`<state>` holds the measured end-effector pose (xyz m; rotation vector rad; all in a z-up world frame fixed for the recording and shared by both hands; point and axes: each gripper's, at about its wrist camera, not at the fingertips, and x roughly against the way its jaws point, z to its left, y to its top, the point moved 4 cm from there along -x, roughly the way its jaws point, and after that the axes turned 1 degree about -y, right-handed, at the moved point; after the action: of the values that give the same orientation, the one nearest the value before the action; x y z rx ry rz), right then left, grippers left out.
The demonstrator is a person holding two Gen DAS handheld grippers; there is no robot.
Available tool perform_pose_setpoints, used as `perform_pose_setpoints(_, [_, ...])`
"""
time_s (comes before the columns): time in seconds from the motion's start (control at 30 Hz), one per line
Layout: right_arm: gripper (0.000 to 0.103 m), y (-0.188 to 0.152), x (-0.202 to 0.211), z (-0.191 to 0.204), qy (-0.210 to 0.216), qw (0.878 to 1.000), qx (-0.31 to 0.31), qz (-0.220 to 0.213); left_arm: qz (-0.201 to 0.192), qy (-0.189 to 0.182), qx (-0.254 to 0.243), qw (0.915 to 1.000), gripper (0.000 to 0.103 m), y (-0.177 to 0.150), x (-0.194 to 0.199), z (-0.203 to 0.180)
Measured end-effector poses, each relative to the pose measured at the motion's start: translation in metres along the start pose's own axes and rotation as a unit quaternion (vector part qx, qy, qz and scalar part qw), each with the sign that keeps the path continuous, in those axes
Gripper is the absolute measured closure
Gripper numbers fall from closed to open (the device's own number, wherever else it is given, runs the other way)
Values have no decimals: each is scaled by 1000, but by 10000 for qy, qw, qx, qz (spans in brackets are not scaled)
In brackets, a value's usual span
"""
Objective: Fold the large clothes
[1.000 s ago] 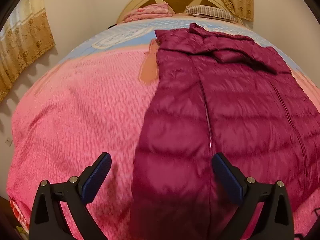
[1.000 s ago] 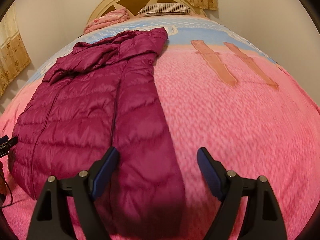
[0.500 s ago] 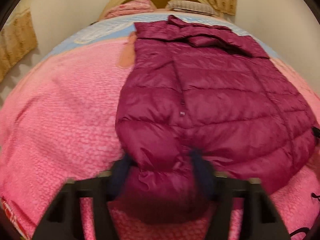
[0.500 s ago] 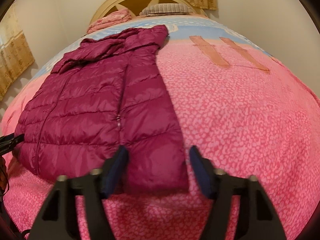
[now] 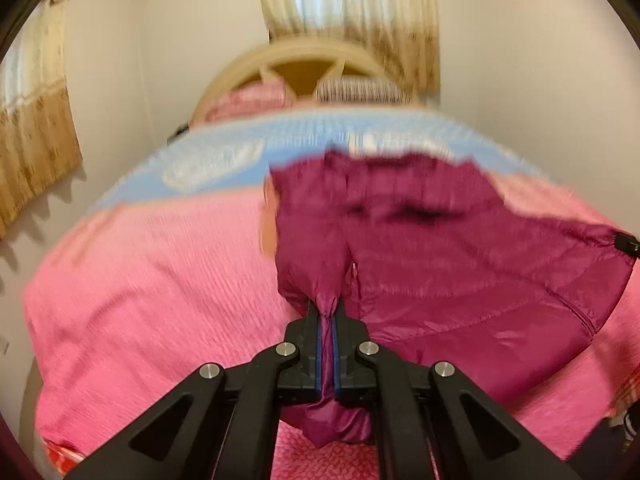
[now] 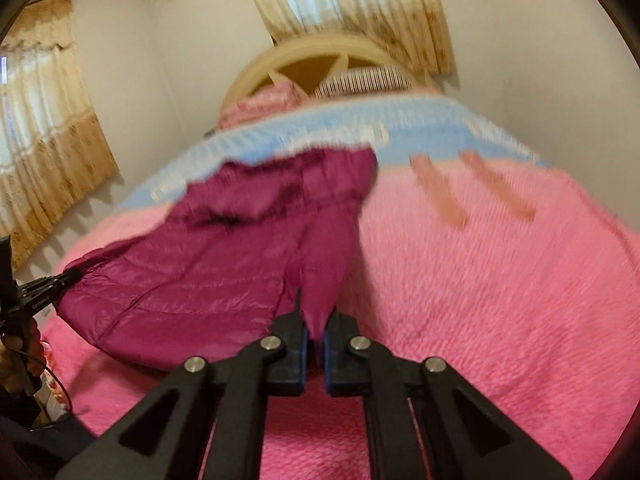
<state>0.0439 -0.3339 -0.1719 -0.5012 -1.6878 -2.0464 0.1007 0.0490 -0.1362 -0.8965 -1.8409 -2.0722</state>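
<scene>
Both tongs pinch the near hem of the maroon jacket (image 5: pixel 460 264) on the pink bed (image 5: pixel 152 280): left gripper (image 5: pixel 327 334), right gripper (image 6: pixel 315 330). Lift evenly, carry hem far toward collar, keep corners level.

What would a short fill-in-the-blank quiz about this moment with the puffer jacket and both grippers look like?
1. The left gripper is shut on the ____ of the maroon puffer jacket.
2. The right gripper is ____ on that jacket.
3. The jacket lies on a bedspread that is mostly ____.
4. Beside the pink pillow at the headboard sits a ____ pillow.

Missing words: hem; shut; pink; striped
</scene>
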Motion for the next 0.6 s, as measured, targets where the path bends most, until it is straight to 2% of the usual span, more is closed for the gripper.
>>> perform_pose_setpoints(0.13, [97,30,58,23,109,9975,156,-687,-677,-84,-124,9976,101,30,63,0])
perform_pose_setpoints(0.2, [97,49,82,32,135,9938,234,-1079,-881,-50,-174,9960,101,43,77,1])
perform_pose_setpoints(0.27, [97,65,86,36,169,9912,229,-1290,-949,-95,-184,9953,101,55,71,3])
perform_pose_setpoints(0.37, [97,89,56,36,164,9900,172,-1389,-766,5,-172,9969,101,69,23,6])
perform_pose_setpoints(0.5, [97,115,-25,27,115,9924,-232,-1202,-378,287,-159,9987,101,90,-75,19])
perform_pose_setpoints(0.6, [97,128,-71,16,12,9933,-441,-1068,-239,425,-122,9987,99,106,-131,24])
